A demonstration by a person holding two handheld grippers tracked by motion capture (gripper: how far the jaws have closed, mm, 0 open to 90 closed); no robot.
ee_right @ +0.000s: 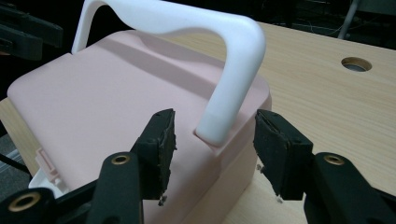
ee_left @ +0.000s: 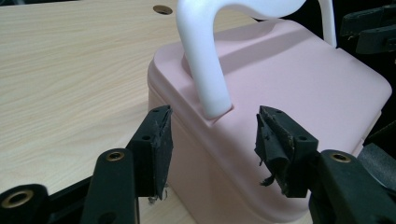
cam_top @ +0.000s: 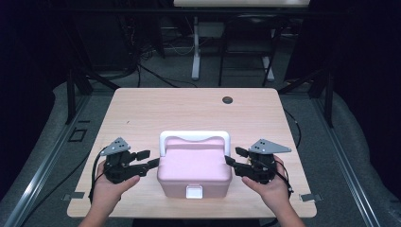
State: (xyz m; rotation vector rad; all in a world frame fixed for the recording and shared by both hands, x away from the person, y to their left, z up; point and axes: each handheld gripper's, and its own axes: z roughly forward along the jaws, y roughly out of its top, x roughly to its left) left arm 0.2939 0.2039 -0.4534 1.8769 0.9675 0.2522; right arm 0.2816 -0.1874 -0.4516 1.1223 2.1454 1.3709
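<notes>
A pink box (cam_top: 194, 169) with a closed lid and an upright white handle (cam_top: 194, 137) stands on the near middle of the light wooden desk (cam_top: 142, 113); what it holds cannot be seen, and a small white latch (cam_top: 194, 191) sits on its near face. Beyond the box, a round cable hole (cam_top: 227, 100) lies in the desk near the far edge, with dark floor and table legs behind. The left tool (cam_top: 150, 159) hovers just beside the box's left end and the right tool (cam_top: 232, 157) just beside its right end. Each tool's jaws stand wide apart with nothing gripped, framing the spot where a handle post enters the lid, with no pad pressing on the box.
</notes>
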